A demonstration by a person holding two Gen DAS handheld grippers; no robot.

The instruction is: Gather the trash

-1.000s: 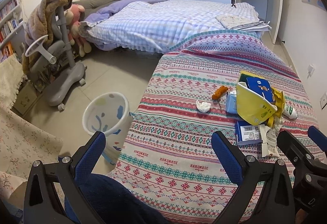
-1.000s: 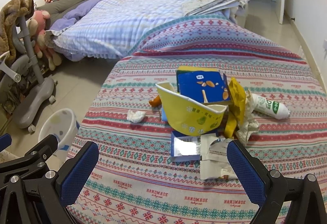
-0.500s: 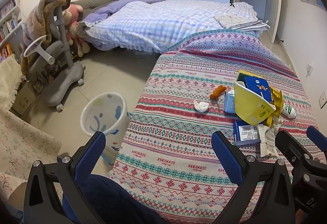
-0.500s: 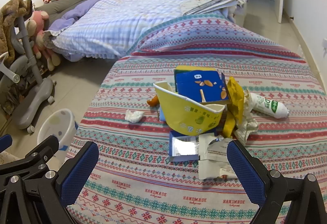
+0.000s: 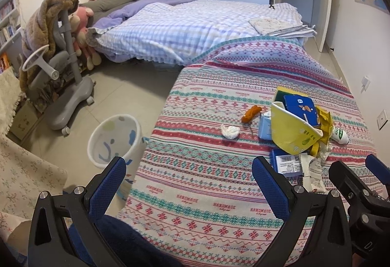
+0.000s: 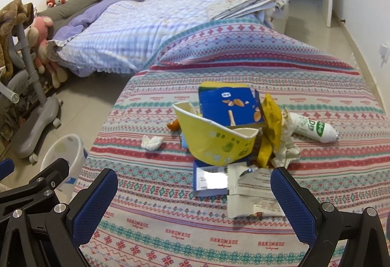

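Note:
A trash pile lies on the patterned bedspread: a crushed yellow paper bowl, a blue snack box, a yellow wrapper, a white-green bottle, a torn white wrapper, a white tissue wad and an orange scrap. A white trash bin stands on the floor left of the bed. My left gripper is open and empty above the bed's near edge. My right gripper is open and empty, just short of the pile.
A grey rolling chair draped with a brown blanket stands on the floor at left. A second bed with a checked quilt lies beyond. Plush toys sit beside it. A wardrobe and door are at the back.
Both grippers have drawn back and lifted slightly, so the trash pile sits a little farther off. Both stay open and empty.

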